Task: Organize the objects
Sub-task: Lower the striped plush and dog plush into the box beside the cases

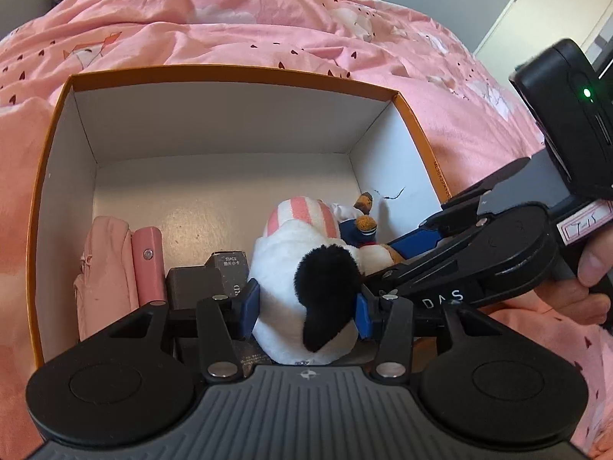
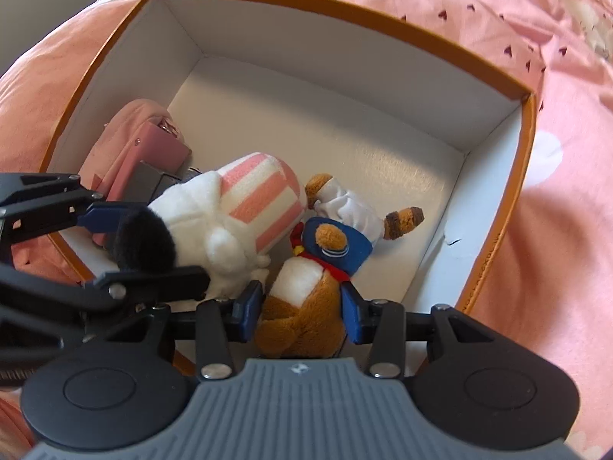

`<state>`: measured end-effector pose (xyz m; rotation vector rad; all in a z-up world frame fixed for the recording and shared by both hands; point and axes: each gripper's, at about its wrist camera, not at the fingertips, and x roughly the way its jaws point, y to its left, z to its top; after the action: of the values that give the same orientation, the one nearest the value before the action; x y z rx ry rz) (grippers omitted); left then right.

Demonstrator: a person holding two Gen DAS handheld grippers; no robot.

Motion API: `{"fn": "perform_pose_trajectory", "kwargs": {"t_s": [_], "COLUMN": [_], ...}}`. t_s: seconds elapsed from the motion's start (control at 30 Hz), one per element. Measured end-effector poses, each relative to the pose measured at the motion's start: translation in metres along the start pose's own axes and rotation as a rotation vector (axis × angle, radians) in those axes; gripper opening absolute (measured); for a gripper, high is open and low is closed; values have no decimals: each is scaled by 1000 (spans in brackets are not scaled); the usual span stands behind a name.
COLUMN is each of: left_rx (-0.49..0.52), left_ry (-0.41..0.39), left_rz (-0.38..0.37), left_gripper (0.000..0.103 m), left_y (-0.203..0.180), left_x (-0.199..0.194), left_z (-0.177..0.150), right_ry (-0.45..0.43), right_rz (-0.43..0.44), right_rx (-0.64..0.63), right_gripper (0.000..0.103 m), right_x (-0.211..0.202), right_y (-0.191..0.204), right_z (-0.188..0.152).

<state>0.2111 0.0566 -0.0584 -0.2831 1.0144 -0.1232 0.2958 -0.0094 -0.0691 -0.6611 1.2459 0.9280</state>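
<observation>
White plush dog (image 1: 306, 287) with a pink-striped body, clamped in the left tool (image 1: 306, 312), low inside the orange box (image 1: 237, 74). Brown plush bear (image 2: 306, 306) in a blue sailor top, clamped in the right tool (image 2: 302, 312), just beside the dog. Pink pouch (image 1: 105, 268) and dark small boxes (image 1: 214, 280) against the box's left wall. Pink bedspread (image 1: 230, 19) beneath.

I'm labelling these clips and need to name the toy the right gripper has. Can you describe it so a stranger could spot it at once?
Start at the orange-rimmed box on the pink bedding. At its near edge, the right gripper is shut on a brown plush bear. Unlike the white plush with the pink-striped hat beside it, it has brown fur, a blue sailor top and a red neckerchief.
</observation>
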Motion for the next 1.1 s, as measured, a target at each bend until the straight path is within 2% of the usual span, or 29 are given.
{"fn": "perform_pose_trajectory", "kwargs": {"t_s": [0.23,0.33,0.53,0.67,0.77,0.9,0.97,1.03,1.1], "left_rx": [74,60,-4,2,21,49,56,77,84], "left_ry": [12,23,60,66,26,-14,-3,25,44], "left_rz": [-9,-27,-76,-91,-81,-73,-69,-40,-27], "left_gripper": [59,61,69,70,73,58,48,33,32], "left_y": [-5,-3,12,14,11,7,5,1,0], "left_x": [5,9,20,14,1,-9,-3,8,16], "left_z": [-1,1,2,1,5,13,17,18,15], "right_ry": [24,57,97,100,89,75,66,60,52], "right_rz": [25,40,39,32,28,38,42,42,44], "right_rx": [-66,-136,-231,-243,-224,-197,-180,-163,-151], "right_gripper": [48,53,52,53,49,47,47,47,47], "right_x": [3,2,3,3,5,7,8,12,15], "right_y": [-1,1,4,6,5,4,4,5,6], "right_z": [0,3,3,1,0,-4,-6,-8,-11]}}
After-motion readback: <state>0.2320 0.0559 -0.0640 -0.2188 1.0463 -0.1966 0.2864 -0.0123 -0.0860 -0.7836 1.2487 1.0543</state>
